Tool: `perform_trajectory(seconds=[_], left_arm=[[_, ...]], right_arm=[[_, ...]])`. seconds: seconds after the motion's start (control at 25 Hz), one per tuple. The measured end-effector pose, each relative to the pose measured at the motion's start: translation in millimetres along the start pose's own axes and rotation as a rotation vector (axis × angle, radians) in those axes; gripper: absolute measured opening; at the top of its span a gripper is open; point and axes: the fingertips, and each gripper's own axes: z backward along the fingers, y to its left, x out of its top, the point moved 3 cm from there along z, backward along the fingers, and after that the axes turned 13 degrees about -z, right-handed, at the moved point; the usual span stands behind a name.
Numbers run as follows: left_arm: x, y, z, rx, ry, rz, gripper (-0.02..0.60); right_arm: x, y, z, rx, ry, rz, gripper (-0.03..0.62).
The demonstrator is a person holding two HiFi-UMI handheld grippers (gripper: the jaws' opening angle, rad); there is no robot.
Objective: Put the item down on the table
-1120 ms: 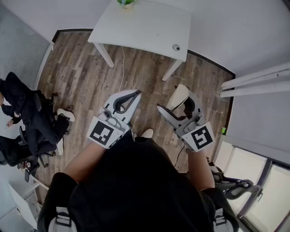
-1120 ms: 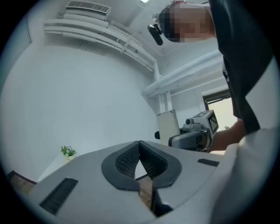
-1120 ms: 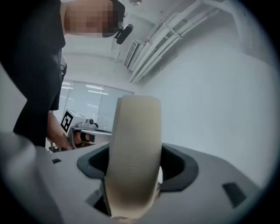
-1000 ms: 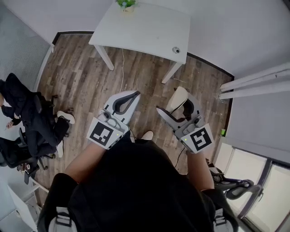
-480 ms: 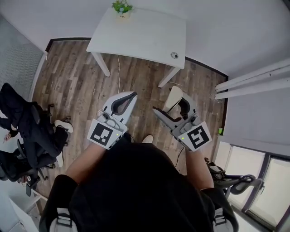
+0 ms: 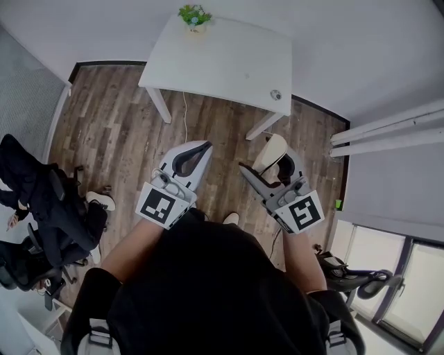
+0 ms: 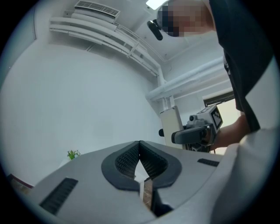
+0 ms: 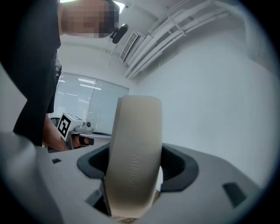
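Note:
A curved beige band-shaped item [image 6: 272,151] stands upright between the jaws of my right gripper [image 6: 269,163], which is shut on it, above the wooden floor. In the right gripper view the beige item [image 8: 133,153] fills the gap of the right gripper [image 8: 136,162], with faint raised lettering on it. My left gripper [image 6: 204,147] is shut with nothing in it; its pads [image 7: 131,158] meet at the tips. The white table [image 6: 229,62] lies ahead of both grippers, about a step away.
A small potted plant [image 6: 194,15] stands at the table's far edge, and a small round object [image 6: 276,95] lies near its right front corner. A cable [image 6: 184,114] hangs below the table. An office chair draped in dark clothing [image 6: 38,201] stands at the left.
The head view has shifted, so the whole table and the plant now show. Both grippers keep the same pose, and the right one still holds the beige item.

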Motion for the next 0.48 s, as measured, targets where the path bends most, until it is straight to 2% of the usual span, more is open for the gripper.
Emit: perform_trajectory(seconds=[0.48], left_arm=[[-12, 72, 19, -0.048, -0.022, 0.017, -0.006]], right_arm=[[1, 14, -66, -0.069, -0.002, -0.023, 0.325]])
